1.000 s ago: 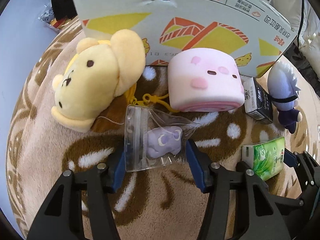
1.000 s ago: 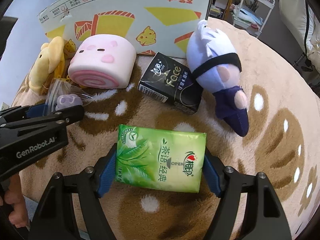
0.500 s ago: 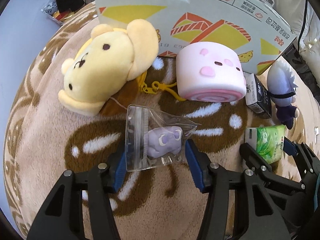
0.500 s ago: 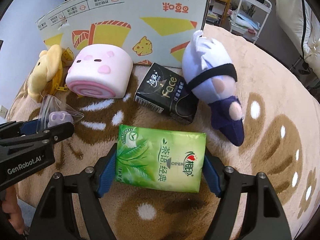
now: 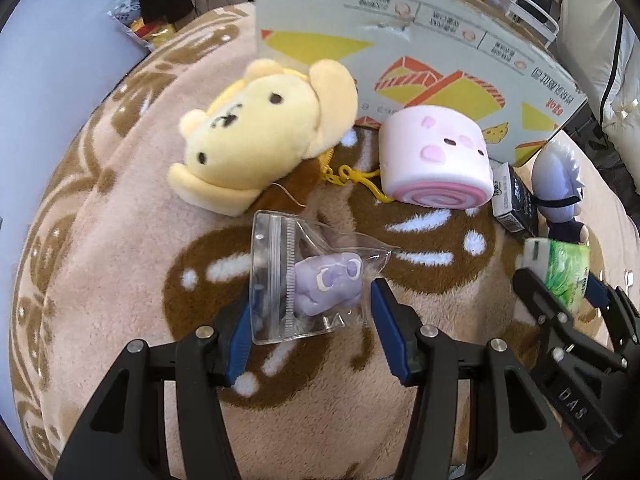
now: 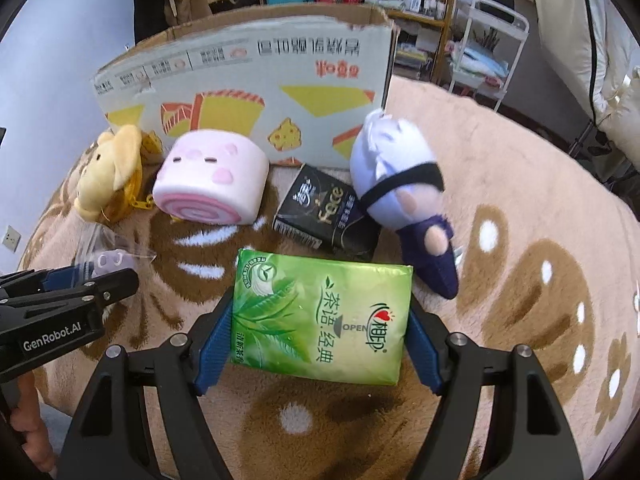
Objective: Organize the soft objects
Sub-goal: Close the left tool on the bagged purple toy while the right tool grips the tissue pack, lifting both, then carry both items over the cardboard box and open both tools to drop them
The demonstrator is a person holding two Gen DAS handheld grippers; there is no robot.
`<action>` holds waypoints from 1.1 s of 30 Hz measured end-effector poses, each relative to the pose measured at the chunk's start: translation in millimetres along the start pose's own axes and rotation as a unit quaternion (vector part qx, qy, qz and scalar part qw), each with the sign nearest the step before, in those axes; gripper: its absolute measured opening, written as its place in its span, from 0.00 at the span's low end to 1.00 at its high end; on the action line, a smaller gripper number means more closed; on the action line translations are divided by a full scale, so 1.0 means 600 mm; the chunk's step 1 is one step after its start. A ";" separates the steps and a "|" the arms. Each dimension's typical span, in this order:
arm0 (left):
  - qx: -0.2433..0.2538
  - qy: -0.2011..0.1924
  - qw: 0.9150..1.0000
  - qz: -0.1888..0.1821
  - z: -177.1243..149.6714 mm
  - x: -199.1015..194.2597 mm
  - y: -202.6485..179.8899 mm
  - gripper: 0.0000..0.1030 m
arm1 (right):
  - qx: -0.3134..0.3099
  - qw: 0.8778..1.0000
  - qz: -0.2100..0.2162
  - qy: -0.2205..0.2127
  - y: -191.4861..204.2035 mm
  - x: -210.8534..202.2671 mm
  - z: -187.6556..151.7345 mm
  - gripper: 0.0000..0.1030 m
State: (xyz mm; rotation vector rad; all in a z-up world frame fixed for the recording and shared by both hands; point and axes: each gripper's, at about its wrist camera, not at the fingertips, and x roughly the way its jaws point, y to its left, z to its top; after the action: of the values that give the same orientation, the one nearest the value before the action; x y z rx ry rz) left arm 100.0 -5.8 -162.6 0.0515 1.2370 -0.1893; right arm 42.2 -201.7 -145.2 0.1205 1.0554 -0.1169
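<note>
My left gripper point(image 5: 310, 312) is shut on a clear zip bag with a small purple toy point(image 5: 316, 280) and holds it above the blanket. My right gripper point(image 6: 318, 332) is shut on a green tissue pack point(image 6: 320, 314), also lifted; it also shows in the left wrist view point(image 5: 566, 272). A yellow plush dog point(image 5: 260, 144), a pink roll-cake plush point(image 5: 434, 160), a black tissue pack point(image 6: 326, 214) and a white-haired doll point(image 6: 404, 196) lie ahead by the cardboard box point(image 6: 248, 92).
A beige and brown fleece blanket point(image 6: 520, 280) covers the surface. The open cardboard box stands at the back. A yellow chain point(image 5: 352, 176) lies between the dog and the roll. Shelves and a white cart point(image 6: 488, 48) stand behind.
Both grippers have risen and pulled back with their loads; the plush toys and the box look smaller and farther, and the box's top rim now shows.
</note>
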 end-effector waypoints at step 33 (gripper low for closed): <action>0.055 -0.285 0.956 0.042 0.108 -0.235 -0.061 0.53 | 0.026 0.978 0.016 -0.207 -0.041 -0.147 0.105 0.77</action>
State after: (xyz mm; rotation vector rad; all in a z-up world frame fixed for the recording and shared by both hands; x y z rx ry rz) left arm 110.2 -35.0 -6.2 0.1361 0.6455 -0.1827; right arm 49.6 -232.2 -38.9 0.1523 0.6336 -0.1336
